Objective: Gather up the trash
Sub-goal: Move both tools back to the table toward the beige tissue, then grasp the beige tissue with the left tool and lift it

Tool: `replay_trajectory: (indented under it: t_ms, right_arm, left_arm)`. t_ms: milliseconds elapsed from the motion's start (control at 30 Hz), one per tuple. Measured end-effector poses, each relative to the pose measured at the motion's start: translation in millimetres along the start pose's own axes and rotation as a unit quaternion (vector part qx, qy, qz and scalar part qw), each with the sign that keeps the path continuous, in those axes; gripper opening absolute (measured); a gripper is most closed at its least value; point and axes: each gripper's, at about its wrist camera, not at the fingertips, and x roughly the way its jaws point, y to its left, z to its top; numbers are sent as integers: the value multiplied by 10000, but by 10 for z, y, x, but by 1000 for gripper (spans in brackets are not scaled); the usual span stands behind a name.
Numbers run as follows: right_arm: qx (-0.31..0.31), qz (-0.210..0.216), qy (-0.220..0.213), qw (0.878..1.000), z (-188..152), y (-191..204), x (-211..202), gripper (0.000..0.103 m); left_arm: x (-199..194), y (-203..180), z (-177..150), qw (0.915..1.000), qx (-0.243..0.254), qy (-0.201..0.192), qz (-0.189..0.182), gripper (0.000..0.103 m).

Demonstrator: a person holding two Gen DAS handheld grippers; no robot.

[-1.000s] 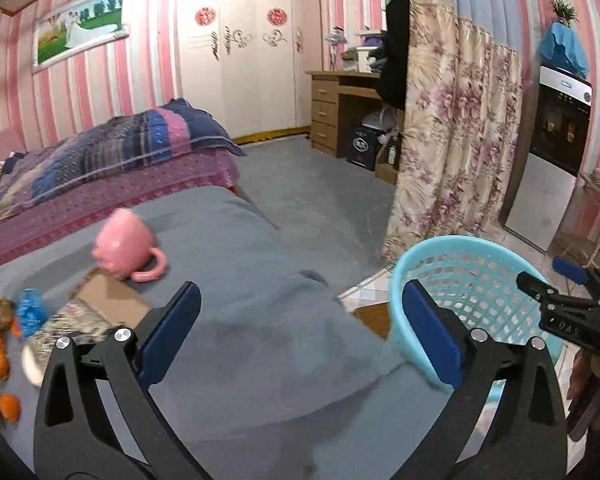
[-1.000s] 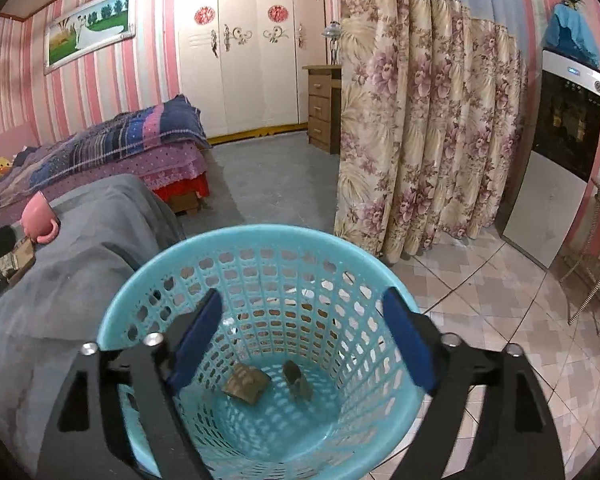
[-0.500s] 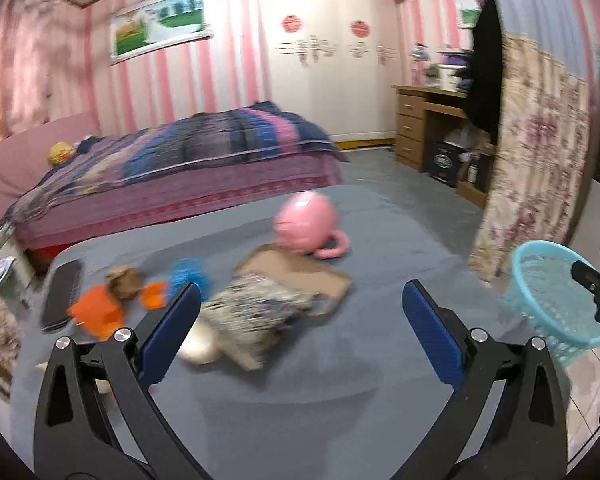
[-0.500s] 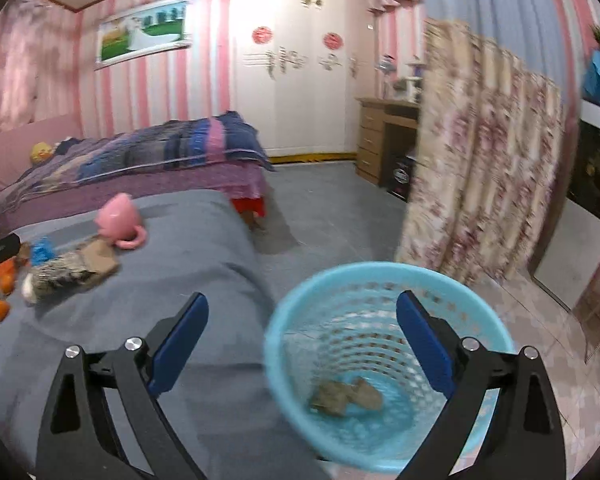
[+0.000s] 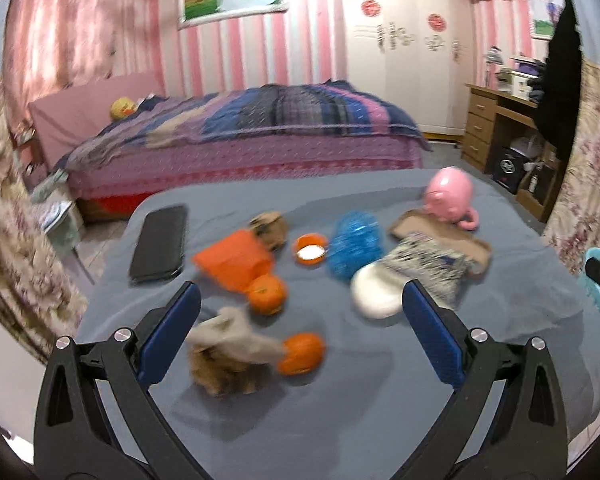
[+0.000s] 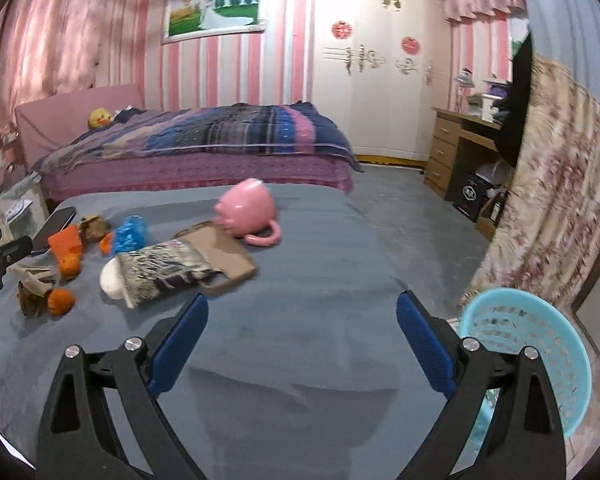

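The left gripper (image 5: pixel 300 320) is held with its jaws spread wide and nothing between them; no object is touched. Just ahead of its blue pads, crumpled brownish paper scraps (image 5: pixel 230 354) are seen lying on the grey cloth-covered surface (image 5: pixel 380 400), touching a small orange fruit (image 5: pixel 302 353). Beyond these, a second orange fruit (image 5: pixel 266 294) lies against an orange wrapper (image 5: pixel 232 260), with a black phone (image 5: pixel 160 244) to the left. Further back, an orange cap (image 5: pixel 310 248), a crinkled blue plastic wrapper (image 5: pixel 354 250), a white bowl-like object (image 5: pixel 374 290) partly under a patterned pouch (image 5: pixel 432 266), a brown flat cardboard piece (image 5: pixel 456 238) and an overturned pink mug (image 5: pixel 450 198) are spread across the surface; motion blur softens them all.

The right gripper (image 6: pixel 302 330) is likewise wide open and empty, held above a bare stretch of the surface. The light-blue perforated plastic basket (image 6: pixel 540 344) is seen at its right, beside the surface's edge and in front of a floral curtain (image 6: pixel 548 200)
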Motion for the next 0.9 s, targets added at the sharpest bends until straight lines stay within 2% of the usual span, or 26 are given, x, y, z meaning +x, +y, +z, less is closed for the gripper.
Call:
replay_trajectory:
  t_ms: [267,533,700,733,800,833,900]
  right_arm:
    - [-113,160,140,9997,92,428,297,93]
    - [-75,67,469,9988,-110,435,574,93]
    - [-17,25,554,9985,-166,378,636,93]
    - [-9,37,564,9984,-174,381,639,93]
    - [-38,67,570,9983,-184,402,632,93]
    - [-75,76,568,9983,-186,425,628,93]
    - [-172,103,555,9983,-192,478,622,93]
  left_arm:
    - [243,438,-181,9989,-303,342,136,97]
    - [550,590,-294,9967,-375,705,126,97]
    - [629,562,-285,9971,-387,652,81,96]
    - [633,534,-276,9975,-327,628,90,93]
    - [662,496,-262,9973,-231,692,-4,73]
    - [683,473,-254,9970,-190,750,-94,68]
    - [672,464,-237,9969,-175,739,-195,49]
